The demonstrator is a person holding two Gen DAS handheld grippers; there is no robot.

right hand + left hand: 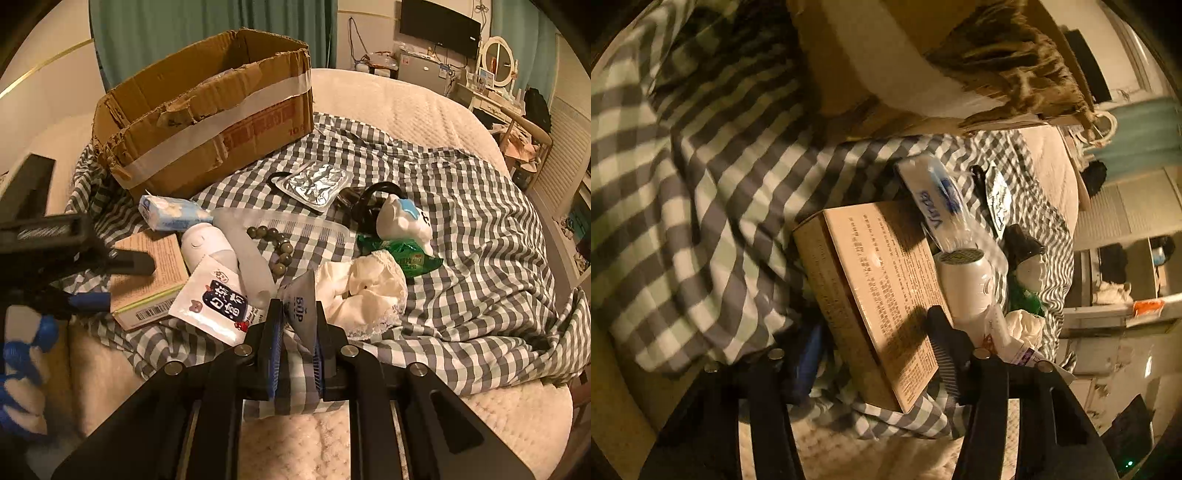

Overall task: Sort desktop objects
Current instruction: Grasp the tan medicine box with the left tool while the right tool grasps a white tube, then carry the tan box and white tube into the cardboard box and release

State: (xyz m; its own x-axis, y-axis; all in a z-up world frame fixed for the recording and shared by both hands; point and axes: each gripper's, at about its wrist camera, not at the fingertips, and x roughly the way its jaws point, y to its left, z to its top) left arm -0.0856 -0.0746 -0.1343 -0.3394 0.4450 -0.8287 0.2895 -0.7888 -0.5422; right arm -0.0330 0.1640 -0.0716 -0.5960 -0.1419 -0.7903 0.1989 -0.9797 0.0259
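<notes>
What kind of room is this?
Most likely a bedroom: the clutter lies on a checked sheet spread over a quilted bed, with a round vanity mirror and a wall television behind.

Wall television (440, 26), round mirror (498, 61), teal curtain (184, 26)

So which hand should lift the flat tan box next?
Left, probably. The left gripper is open astride the tan box, while the right gripper is shut on a grey sachet.
</notes>
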